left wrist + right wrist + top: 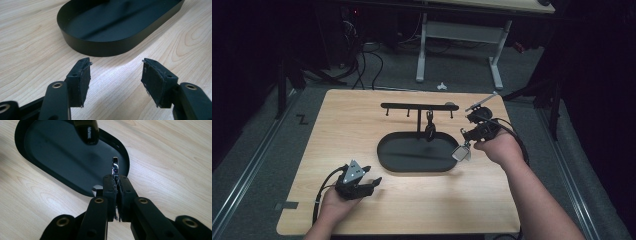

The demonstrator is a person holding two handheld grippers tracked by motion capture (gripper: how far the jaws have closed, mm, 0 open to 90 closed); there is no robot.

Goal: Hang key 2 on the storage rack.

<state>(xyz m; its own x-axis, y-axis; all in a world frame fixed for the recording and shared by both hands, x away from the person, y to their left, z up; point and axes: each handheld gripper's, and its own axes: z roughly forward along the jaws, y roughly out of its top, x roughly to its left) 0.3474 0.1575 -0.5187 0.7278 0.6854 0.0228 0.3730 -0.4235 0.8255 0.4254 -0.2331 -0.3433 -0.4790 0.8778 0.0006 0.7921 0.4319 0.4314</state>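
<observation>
A black oval tray (384,155) lies mid-table, with a black T-shaped hook rack (412,105) rising from its far side. A dark fob (430,131) hangs from one hook and shows again as the fob (86,131) above the tray floor. My right gripper (465,136) is at the tray's right end; seen close, the right gripper (117,178) is shut on a shiny metal ring (115,166) standing on edge. A small silver piece (96,188) peeks out under the jaws. My left gripper (373,182) rests open on the table before the tray; the left gripper (116,65) holds nothing.
The tray's wall (100,47) sits just ahead of the left jaws. Bare wood table (337,130) spreads left of the tray and along the front edge. A white-legged desk (422,50) stands on the floor beyond the table.
</observation>
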